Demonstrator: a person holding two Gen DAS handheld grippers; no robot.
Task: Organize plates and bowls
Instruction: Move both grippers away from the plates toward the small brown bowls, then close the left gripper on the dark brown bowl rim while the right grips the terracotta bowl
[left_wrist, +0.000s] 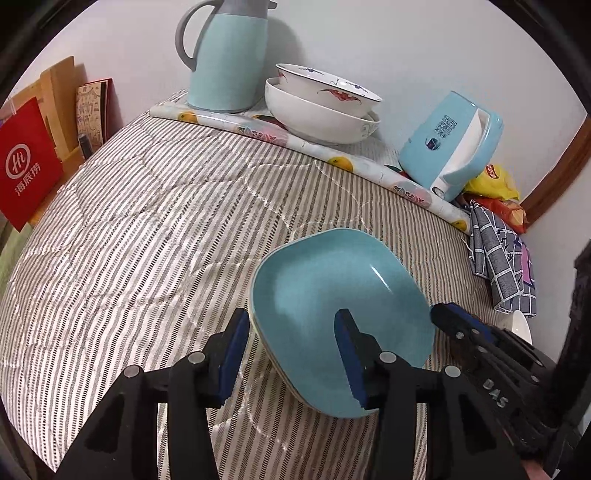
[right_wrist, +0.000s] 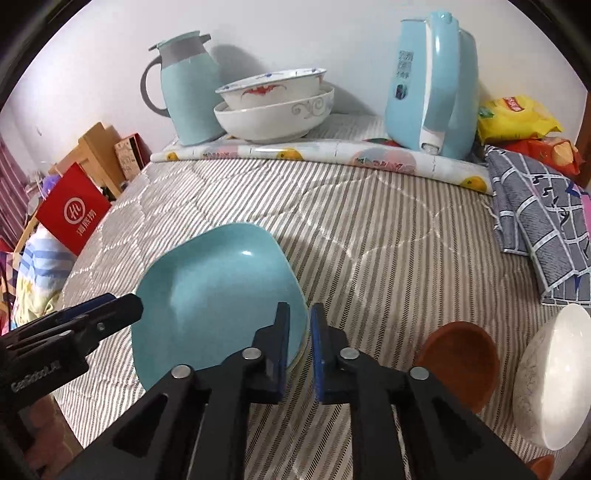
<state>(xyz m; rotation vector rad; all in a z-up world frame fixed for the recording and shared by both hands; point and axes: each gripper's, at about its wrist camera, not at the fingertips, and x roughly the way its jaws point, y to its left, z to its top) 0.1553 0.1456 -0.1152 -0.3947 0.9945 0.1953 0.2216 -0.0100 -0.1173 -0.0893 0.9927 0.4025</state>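
Straddling the blue plate (left_wrist: 332, 295)'s near rim, the left jaws stand open; right jaws grip its edge.

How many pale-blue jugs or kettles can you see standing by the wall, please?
2. A thermos jug stands left of the nested bowls; an electric kettle stands right of them, on the fruit-print mat. None appears hidden.

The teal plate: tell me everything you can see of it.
The teal plate is a rounded square with a shallow well, glossy like glazed ceramic, its rim edge pale. It is tilted above the striped cloth. The right gripper pinches one rim. The left gripper straddles the opposite rim with its pads apart. Underneath, a second rim seems to show; I cannot be sure.
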